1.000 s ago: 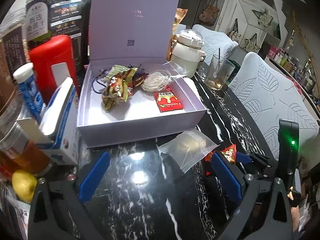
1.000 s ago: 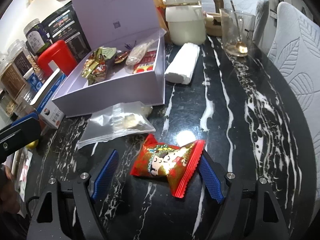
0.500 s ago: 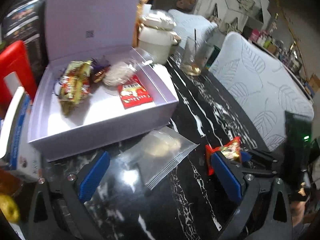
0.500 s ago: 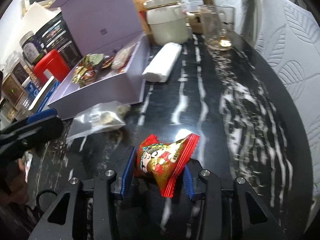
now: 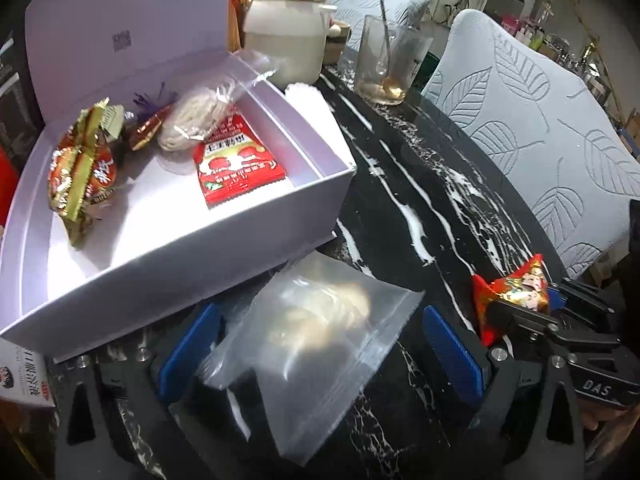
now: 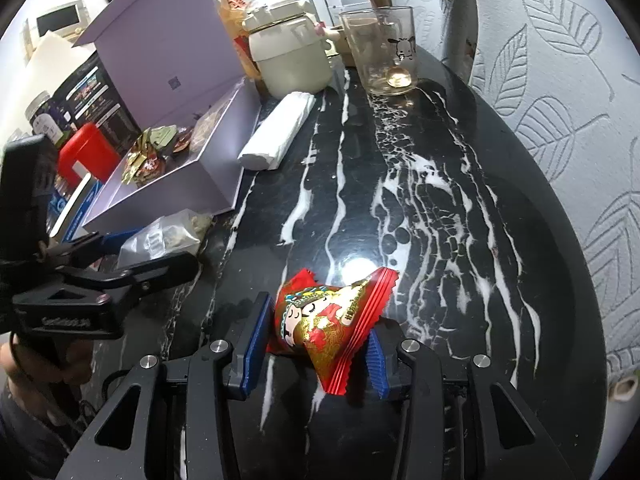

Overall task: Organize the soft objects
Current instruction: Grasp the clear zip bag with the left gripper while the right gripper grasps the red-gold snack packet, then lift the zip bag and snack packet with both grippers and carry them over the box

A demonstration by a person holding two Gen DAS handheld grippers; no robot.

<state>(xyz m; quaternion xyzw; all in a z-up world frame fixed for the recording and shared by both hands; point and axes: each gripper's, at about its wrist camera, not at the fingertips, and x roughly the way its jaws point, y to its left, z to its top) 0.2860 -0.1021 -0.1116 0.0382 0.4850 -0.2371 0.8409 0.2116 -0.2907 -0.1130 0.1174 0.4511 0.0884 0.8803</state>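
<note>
My right gripper (image 6: 316, 344) is shut on a red and gold snack packet (image 6: 332, 320) and holds it just above the black marble table (image 6: 420, 200); the packet also shows in the left wrist view (image 5: 512, 292). My left gripper (image 5: 320, 352) is open, its blue pads either side of a clear zip bag (image 5: 316, 336) that lies on the table in front of the open lilac box (image 5: 168, 240). The box holds a red sachet (image 5: 234, 168), a gold-wrapped snack (image 5: 80, 176) and a clear bag of noodles (image 5: 200, 120). The zip bag also shows in the right wrist view (image 6: 168, 236).
A cream jar (image 5: 284, 36) and a glass with a spoon (image 5: 388, 64) stand behind the box. A white folded cloth (image 6: 280, 132) lies beside the box. Jars and a red container (image 6: 86, 148) crowd the left. Padded chairs (image 5: 560, 128) line the table's right edge.
My right gripper closed on the red packet and lifted it slightly. My left gripper moved forward and right until its pads straddle the zip bag.
</note>
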